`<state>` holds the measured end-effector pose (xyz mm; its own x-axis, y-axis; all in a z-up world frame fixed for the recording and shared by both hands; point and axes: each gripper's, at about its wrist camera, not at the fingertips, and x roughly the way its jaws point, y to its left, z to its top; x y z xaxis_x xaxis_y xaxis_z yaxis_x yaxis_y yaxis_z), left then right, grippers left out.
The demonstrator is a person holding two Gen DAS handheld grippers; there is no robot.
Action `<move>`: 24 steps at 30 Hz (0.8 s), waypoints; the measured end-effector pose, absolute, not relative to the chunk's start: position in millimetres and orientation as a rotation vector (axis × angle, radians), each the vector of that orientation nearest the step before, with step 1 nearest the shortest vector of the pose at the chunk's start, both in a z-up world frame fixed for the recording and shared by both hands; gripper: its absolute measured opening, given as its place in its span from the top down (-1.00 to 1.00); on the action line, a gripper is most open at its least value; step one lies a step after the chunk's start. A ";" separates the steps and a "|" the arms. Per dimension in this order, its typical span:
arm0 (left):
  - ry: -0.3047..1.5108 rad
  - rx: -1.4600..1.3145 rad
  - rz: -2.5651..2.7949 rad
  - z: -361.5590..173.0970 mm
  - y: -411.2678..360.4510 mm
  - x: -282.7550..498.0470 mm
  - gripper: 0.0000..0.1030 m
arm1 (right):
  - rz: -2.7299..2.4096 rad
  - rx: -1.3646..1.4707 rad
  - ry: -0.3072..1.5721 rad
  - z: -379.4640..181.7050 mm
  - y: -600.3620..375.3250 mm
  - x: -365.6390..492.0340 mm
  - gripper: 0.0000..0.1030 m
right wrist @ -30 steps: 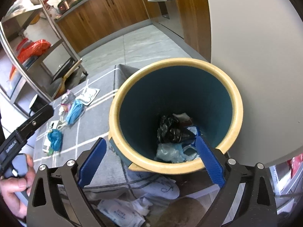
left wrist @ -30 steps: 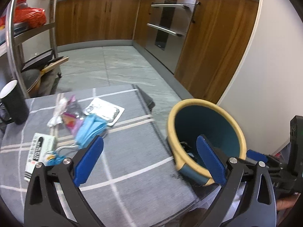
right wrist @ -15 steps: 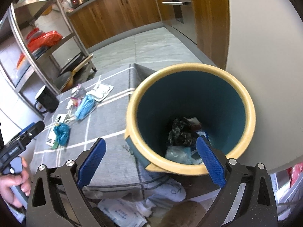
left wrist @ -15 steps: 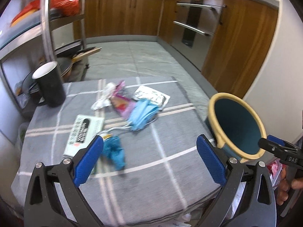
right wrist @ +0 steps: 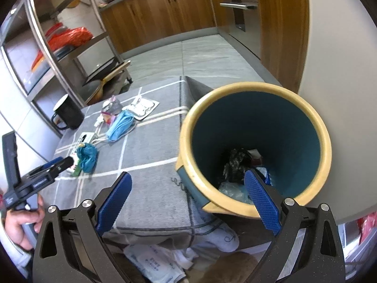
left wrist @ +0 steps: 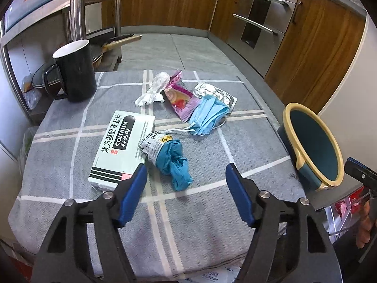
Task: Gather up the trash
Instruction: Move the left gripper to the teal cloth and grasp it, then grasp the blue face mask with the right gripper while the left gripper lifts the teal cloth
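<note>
Black mug (left wrist: 75, 70) stands apart, seemingly clear of trash (left wrist: 173, 162).

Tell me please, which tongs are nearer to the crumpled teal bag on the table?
Left. The left tongs hover just in front of the crumpled teal bag, jaws closing with nothing between them yet. The right tongs are off at the bin, away from the bag.

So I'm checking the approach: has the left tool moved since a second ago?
Yes. The left tool has swung away from the yellow-rimmed teal bin toward the crumpled teal plastic bag, its jaws closing, nothing between them.
</note>
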<state>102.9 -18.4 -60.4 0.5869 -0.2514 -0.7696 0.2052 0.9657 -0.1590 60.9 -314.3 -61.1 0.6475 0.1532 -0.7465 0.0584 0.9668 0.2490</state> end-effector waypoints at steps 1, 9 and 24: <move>0.903 -0.054 -0.263 -62.8 -17.9 105.1 -0.30 | 0.061 0.254 0.869 -61.1 -312.1 61.3 -0.86; 0.914 -0.050 -0.235 -73.7 -21.4 126.5 -0.19 | 0.122 0.194 0.883 -57.2 -287.3 64.3 -0.86; 0.978 -0.043 -0.151 -94.2 -14.2 146.3 0.54 | 0.167 0.153 0.913 -60.2 -261.5 80.3 -0.86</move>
